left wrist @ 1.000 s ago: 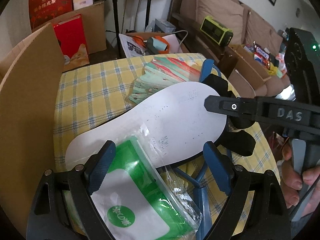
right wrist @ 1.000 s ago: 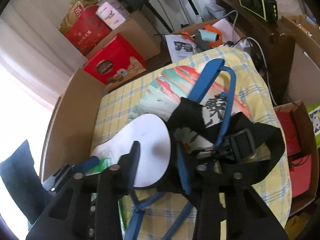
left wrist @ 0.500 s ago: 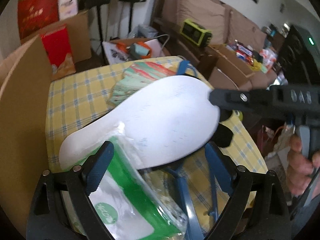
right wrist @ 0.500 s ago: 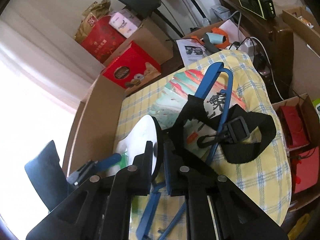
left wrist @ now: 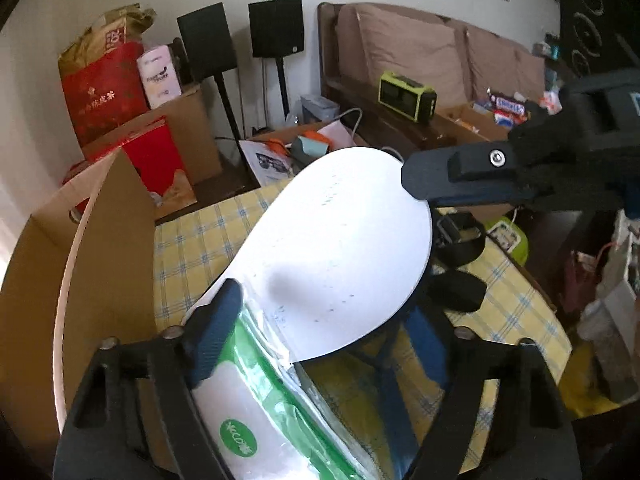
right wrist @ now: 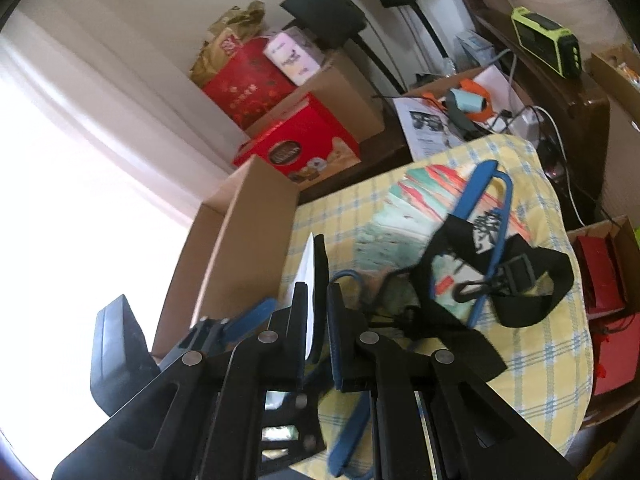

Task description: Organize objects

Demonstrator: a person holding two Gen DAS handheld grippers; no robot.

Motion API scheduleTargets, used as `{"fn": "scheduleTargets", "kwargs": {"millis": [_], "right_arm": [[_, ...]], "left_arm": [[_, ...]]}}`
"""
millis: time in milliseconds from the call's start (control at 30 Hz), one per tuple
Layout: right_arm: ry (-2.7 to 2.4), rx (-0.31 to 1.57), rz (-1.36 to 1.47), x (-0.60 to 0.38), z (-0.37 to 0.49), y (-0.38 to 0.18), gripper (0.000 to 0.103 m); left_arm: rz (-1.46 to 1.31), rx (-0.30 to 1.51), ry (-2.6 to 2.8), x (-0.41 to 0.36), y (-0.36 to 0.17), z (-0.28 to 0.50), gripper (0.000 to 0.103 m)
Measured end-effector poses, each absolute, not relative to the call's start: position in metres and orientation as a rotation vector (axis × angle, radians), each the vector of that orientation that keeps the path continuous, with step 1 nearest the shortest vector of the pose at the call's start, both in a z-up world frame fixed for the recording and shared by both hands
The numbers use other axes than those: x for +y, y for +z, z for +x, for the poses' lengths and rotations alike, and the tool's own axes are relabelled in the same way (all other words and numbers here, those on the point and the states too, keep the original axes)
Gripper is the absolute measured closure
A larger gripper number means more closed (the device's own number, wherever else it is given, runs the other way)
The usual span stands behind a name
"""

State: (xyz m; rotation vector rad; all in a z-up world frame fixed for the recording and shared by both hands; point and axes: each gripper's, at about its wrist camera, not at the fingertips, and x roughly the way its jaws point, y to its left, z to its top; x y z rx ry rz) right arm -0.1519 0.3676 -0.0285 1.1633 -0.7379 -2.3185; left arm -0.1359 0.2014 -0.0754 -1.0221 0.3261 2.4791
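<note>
Insole [left wrist: 340,248], white, was up off the checked table [left wrist: 184,248], tilted, toe at 1 o'clock in left view, edge-on in right view [right wrist: 310,280]. Cardboard box [left wrist: 80,272] stood at 9 o'clock beside table. R gripper [right wrist: 318,316] was clamped narrow on insole edge, seen at 2 o'clock in left view [left wrist: 420,190]. L gripper [left wrist: 332,344] was spread wide, insole heel and green packet [left wrist: 256,412] between its fingers, contact unclear. Black strap [right wrist: 520,280] w/ blue hanger [right wrist: 476,184] lay on a paper stack [right wrist: 400,208] at 1 o'clock in right view.
</note>
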Motion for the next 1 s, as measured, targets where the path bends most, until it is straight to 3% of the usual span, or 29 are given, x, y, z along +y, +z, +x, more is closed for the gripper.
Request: {"fn": "scheduleTargets", "kwargs": {"millis": [33,100,200,300,367,433,633,933,1000], "right_arm": [[-2.318,-0.735,1.158,0.365,-0.152,-0.026,0.093],[-2.321,-0.728,1.151,0.361,-0.154,-0.022,0.093],[-2.339,-0.74,1.136,0.359,-0.156,-0.018,0.093],[-2.321,-0.805,1.124,0.365,-0.157,-0.014,0.091],[-2.34,-0.826,1.114,0.372,-0.155,-0.009,0.07],[-2.379,-0.831,1.075,0.381,-0.149,0.0,0.057],[-2.498,-0.704,1.057,0.393,-0.135,0.009,0.046],[-2.561,-0.356,1.101,0.357,-0.12,-0.022,0.027],[-2.566,-0.281,1.089,0.348,-0.117,-0.026,0.022]], "left_arm": [[-1.015,0.301,2.474,0.199,-0.072,-0.136,0.039],[-0.995,0.298,2.469,0.198,-0.067,-0.135,0.059],[-0.947,0.374,2.477,0.206,-0.061,-0.128,0.075],[-0.92,0.419,2.498,0.21,-0.052,-0.125,0.082],[-0.884,0.43,2.537,0.208,-0.044,-0.126,0.085],[-0.875,0.412,2.546,0.205,-0.035,-0.128,0.088],[-0.864,0.244,2.565,0.181,-0.004,-0.143,0.093],[-0.936,-0.137,2.435,0.129,0.027,-0.173,0.097],[-0.922,-0.149,2.455,0.121,0.035,-0.174,0.097]]}}
